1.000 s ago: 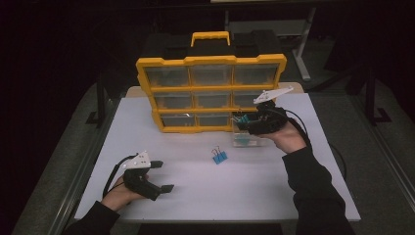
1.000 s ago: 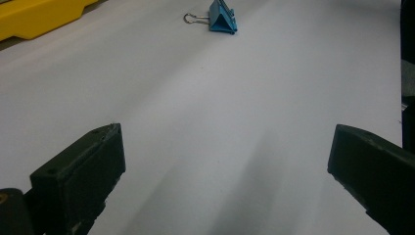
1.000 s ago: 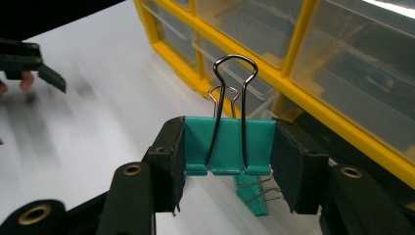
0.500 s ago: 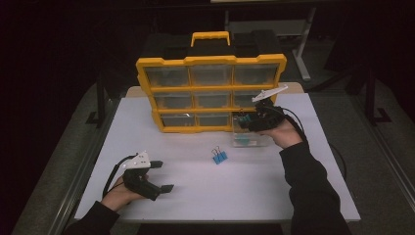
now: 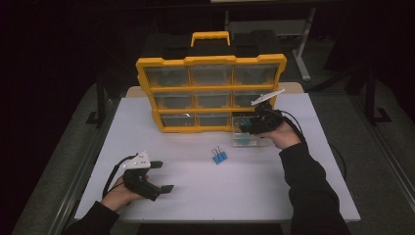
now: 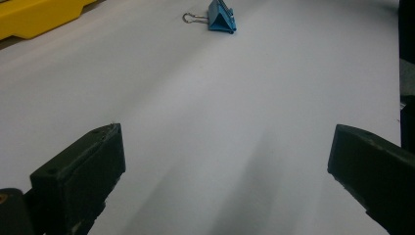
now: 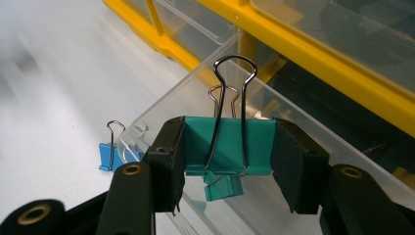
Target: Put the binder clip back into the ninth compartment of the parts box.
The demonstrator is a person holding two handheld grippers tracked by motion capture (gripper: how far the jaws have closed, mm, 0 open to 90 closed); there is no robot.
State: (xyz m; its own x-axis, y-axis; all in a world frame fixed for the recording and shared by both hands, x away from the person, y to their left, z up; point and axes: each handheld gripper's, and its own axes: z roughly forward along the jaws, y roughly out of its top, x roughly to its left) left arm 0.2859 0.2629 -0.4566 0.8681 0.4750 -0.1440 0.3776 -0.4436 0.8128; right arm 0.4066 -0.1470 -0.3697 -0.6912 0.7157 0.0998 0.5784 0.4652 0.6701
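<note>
Right gripper view catches the right gripper (image 7: pixel 227 161) clamped on a green binder clip (image 7: pixel 228 147) over the clear drawer (image 7: pixel 274 98); left gripper (image 6: pixel 225 161) sits wide apart.

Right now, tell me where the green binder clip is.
The green binder clip sits clamped in the right gripper, just above the clear drawer pulled out before the yellow organizer.

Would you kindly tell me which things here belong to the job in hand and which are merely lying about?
In the job:
- right gripper, shut on the green binder clip
- clear drawer beneath it, with a second green clip inside
- yellow drawer organizer

Lying about:
- blue binder clip on the white table
- left gripper, open and resting on the table
</note>
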